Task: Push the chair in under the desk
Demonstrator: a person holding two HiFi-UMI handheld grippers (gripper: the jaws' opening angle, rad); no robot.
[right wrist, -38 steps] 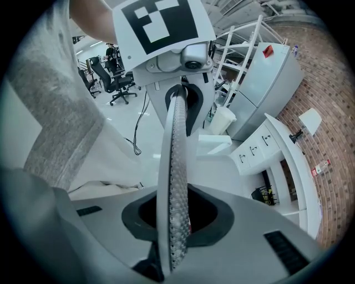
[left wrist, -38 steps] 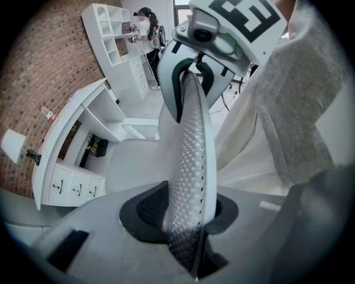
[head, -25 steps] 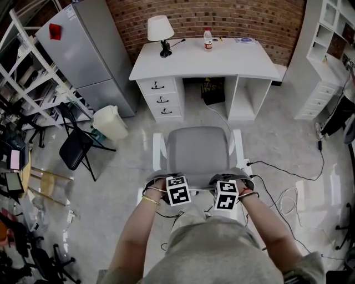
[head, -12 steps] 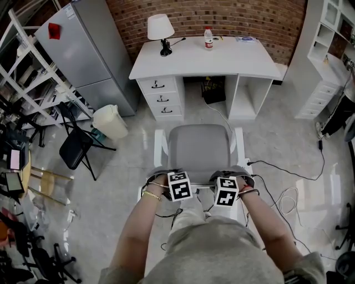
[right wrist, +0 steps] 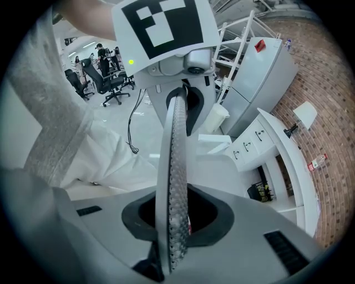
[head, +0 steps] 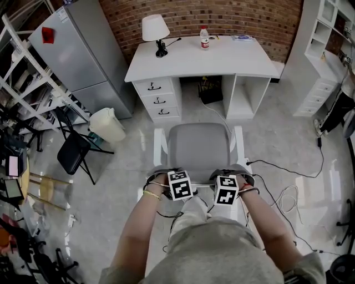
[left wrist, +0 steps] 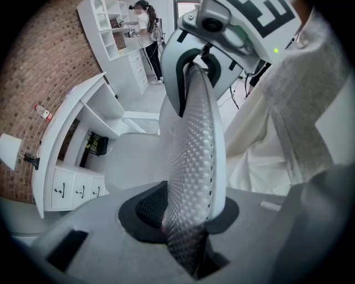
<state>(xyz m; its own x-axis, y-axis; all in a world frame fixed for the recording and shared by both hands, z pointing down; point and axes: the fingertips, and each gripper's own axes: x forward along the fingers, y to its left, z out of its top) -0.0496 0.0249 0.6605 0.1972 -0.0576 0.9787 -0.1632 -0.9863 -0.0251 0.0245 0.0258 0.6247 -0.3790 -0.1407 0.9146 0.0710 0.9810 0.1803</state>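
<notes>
Mesh chair back [left wrist: 194, 138] | left gripper [left wrist: 187, 224] clamped, pointing down; right gripper [right wrist: 175, 222] same

Red brick wall [head: 249, 16] across the top, pale glossy floor [head: 288, 138] below. Tall grey refrigerator [head: 77, 50] upper left, white open shelving [head: 327, 33] upper right, black folding chair [head: 75, 152] at left.

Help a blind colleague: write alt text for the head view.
From above, a person grips the back of a grey chair with the left tool and right tool, facing a white desk; the chair stands clear of it.
</notes>
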